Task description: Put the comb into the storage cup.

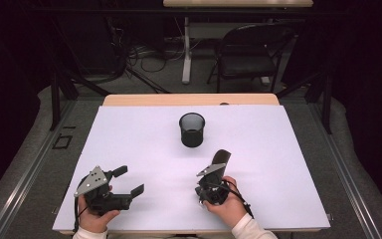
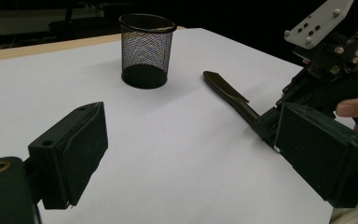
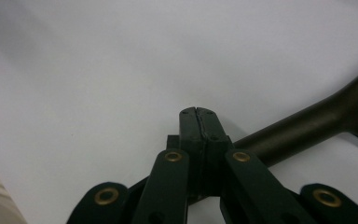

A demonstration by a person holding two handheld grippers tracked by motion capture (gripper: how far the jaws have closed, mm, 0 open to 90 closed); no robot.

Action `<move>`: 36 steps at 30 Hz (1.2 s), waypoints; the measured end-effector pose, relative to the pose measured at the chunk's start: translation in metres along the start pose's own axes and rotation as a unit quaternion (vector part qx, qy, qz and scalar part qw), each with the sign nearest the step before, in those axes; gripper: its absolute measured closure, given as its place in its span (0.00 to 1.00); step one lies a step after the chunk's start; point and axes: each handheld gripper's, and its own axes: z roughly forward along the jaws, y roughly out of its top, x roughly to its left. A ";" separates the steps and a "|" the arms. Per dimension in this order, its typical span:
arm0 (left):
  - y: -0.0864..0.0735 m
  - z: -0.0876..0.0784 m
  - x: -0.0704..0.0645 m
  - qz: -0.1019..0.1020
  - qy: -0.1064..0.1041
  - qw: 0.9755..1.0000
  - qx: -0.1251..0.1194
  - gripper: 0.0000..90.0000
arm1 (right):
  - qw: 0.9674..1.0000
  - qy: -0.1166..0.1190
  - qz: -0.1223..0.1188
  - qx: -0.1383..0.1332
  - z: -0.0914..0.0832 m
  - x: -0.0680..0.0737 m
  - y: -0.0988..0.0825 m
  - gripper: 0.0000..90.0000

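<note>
I see my right hand resting low on the near part of the table, its right claw pointing away from me toward the far edge. In the right gripper view its jaws are pressed fully together, and a dark, flat-bladed spatula runs out from beside them to the right; from that view I cannot tell whether the jaws pinch its handle or only lie against it. In the left gripper view the spatula angles up off the table from the right claw, its blade end toward a black mesh cup.

My left hand sits at the near left corner area, holding the left claw level, aimed right and slightly away. Its jaws stand wide apart with nothing between them.

The mesh cup stands upright near the table's middle, just beyond the spatula tip and apart from it. Bare white surface lies all around both claws; the right edge is well apart from the right hand, the near edge close under both wrists.
</note>
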 end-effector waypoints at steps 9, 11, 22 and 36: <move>0.000 -0.001 0.000 0.002 0.001 1.000 0.000 0.10 | 1.000 -0.010 -0.010 0.016 -0.008 0.001 -0.014 1.00; 0.000 0.000 -0.001 0.001 0.000 1.000 0.000 0.10 | 1.000 -0.014 -0.003 0.016 -0.014 -0.005 -0.021 1.00; 0.000 0.001 -0.001 0.001 0.002 1.000 0.001 0.11 | 0.999 -0.022 0.026 0.008 -0.029 -0.025 -0.039 0.99; 0.000 0.002 -0.001 0.002 0.000 1.000 0.004 0.11 | 0.997 -0.038 0.061 -0.007 -0.045 -0.052 -0.052 0.99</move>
